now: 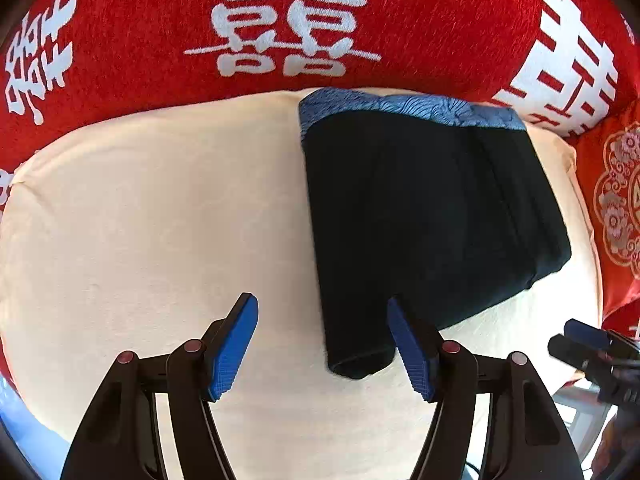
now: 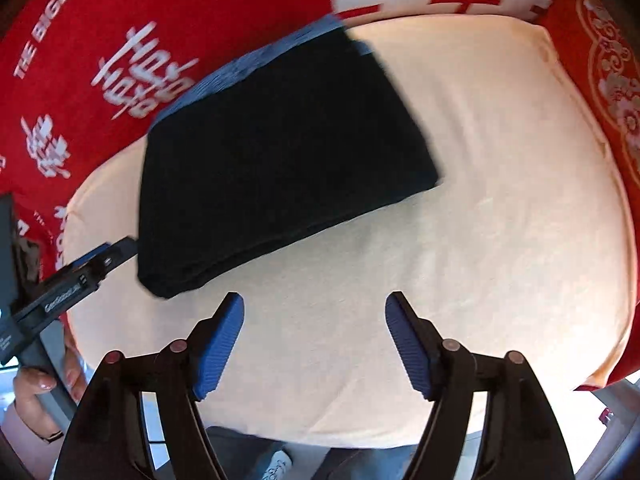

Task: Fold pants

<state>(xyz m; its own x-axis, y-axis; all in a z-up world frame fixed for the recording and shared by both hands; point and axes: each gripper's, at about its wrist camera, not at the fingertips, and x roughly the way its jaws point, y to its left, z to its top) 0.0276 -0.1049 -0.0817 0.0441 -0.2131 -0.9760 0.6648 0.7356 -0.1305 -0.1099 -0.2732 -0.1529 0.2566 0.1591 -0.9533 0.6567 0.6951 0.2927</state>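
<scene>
A home setting: cream cushion (image 1: 160,220) resting on a red blanket (image 1: 140,40) printed with wedding characters.

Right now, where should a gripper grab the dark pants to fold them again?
Probably the near bottom corner of the pants, beside the left gripper. The layered edge there lies loose on the cream cushion, so come from the near side, low and flat.

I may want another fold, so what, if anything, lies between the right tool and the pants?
Nothing visible. Only bare cream cushion lies between the open right tool and the folded black pants.
</scene>
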